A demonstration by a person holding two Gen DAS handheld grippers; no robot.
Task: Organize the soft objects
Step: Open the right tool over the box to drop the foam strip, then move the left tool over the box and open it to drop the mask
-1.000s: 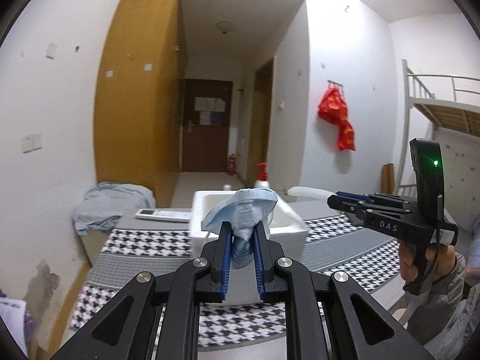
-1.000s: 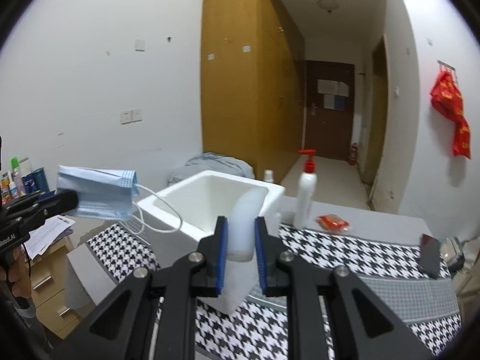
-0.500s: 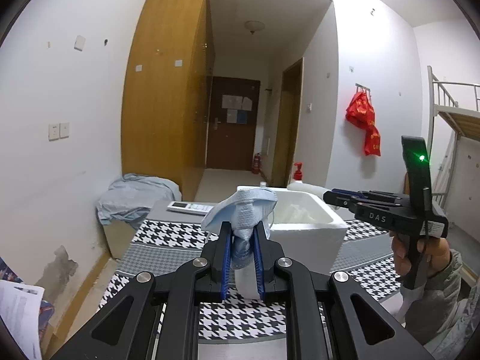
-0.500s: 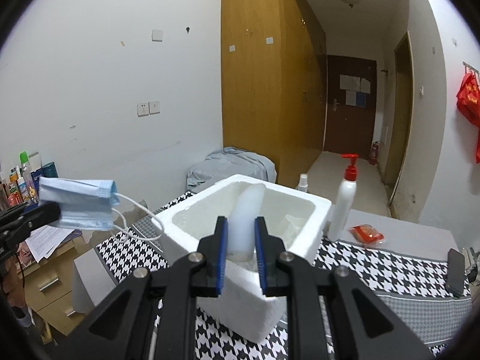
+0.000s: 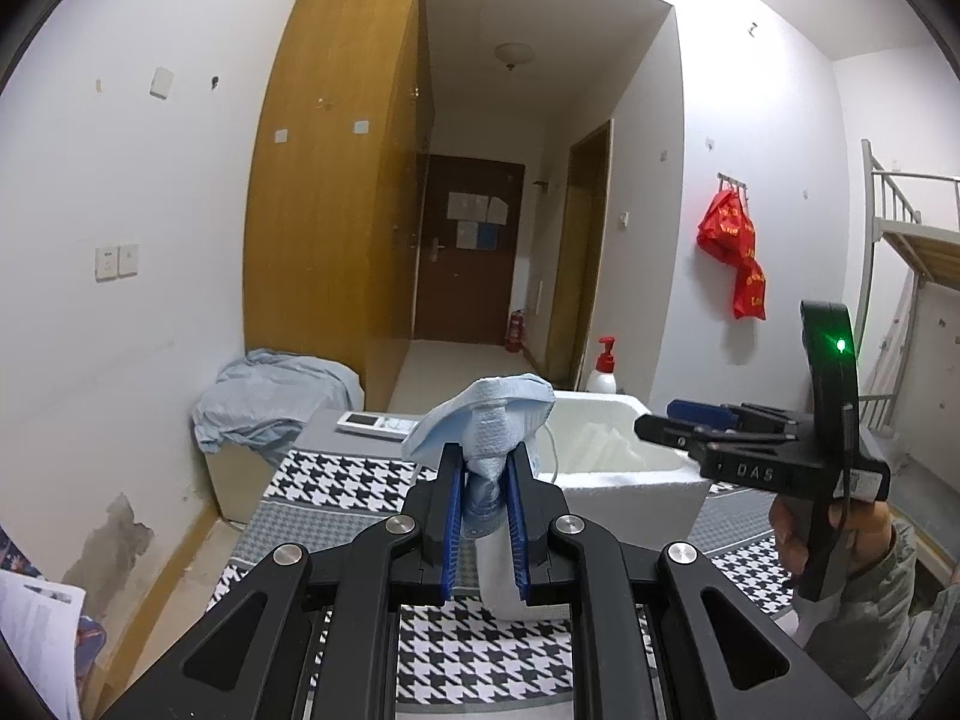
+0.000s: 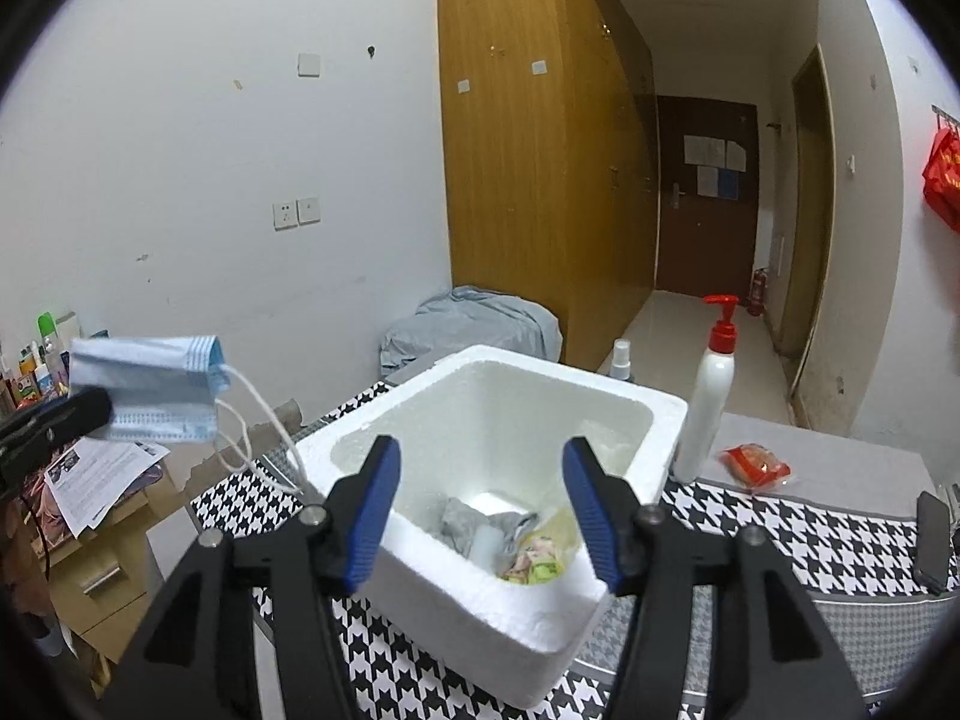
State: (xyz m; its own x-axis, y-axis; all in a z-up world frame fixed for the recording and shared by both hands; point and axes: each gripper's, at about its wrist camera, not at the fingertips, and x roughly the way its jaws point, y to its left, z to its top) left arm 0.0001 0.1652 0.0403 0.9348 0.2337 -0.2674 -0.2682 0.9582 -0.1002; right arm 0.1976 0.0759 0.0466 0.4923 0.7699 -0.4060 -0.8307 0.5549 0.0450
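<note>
My left gripper [image 5: 485, 468] is shut on a light blue face mask [image 5: 480, 414], held in the air left of a white foam box [image 5: 624, 474]. In the right wrist view the mask [image 6: 150, 390] hangs at the left with its white ear loops [image 6: 252, 450] trailing to the box corner. My right gripper [image 6: 480, 510] is open and empty above the foam box [image 6: 420, 414]. Inside the box lie a grey cloth [image 6: 462, 519], a white roll [image 6: 486, 543] and a yellow-green packet [image 6: 540, 552].
The box stands on a houndstooth tablecloth [image 6: 780, 540]. A red-pump white bottle [image 6: 711, 390], a small spray bottle [image 6: 621, 354], a red packet [image 6: 756, 465] and a dark phone [image 6: 933, 534] are near it. A remote [image 5: 378, 423] lies at the far edge.
My right gripper has opened and let go of the white roll, which now lies in the box. My left gripper still holds the mask, shifted left of the box.
</note>
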